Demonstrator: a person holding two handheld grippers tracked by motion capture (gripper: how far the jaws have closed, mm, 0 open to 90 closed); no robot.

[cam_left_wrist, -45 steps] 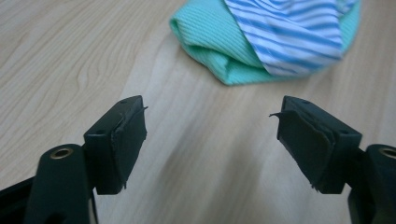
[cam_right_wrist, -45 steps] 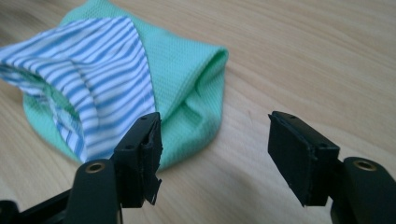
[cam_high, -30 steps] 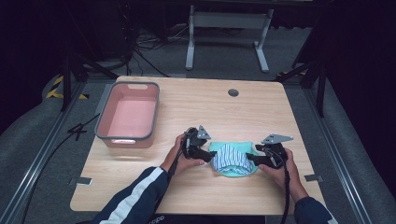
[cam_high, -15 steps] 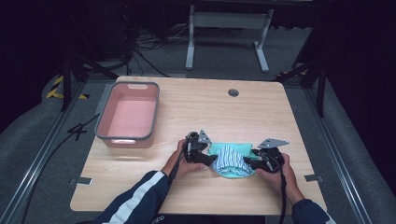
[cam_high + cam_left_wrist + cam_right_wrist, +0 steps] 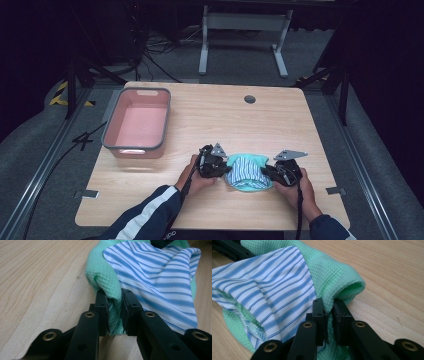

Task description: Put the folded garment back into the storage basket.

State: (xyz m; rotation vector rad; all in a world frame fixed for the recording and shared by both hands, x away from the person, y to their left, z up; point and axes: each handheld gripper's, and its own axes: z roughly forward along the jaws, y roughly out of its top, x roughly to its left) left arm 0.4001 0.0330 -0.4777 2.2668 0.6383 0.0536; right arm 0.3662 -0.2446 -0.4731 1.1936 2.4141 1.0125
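Light wooden table [image 5: 280,120] on grey carpet [image 5: 45,150] (dark room, white metal stand [image 5: 243,22] behind)

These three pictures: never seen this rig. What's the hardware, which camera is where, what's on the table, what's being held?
There is no robot here: a person holds a hand-held two-jaw gripper in each hand. The high view looks down from above the person's side of the wooden table; the left gripper and right gripper meet near its front edge. The other two views come from cameras riding on each gripper, looking along its black jaws. On the table sit a pink bin with a grey rim, with nothing visible inside, and a bundle of cloth: a green waffle-weave cloth with a blue-and-white striped cloth lying on it. Each gripper is shut on a fold of the green cloth, from opposite sides.
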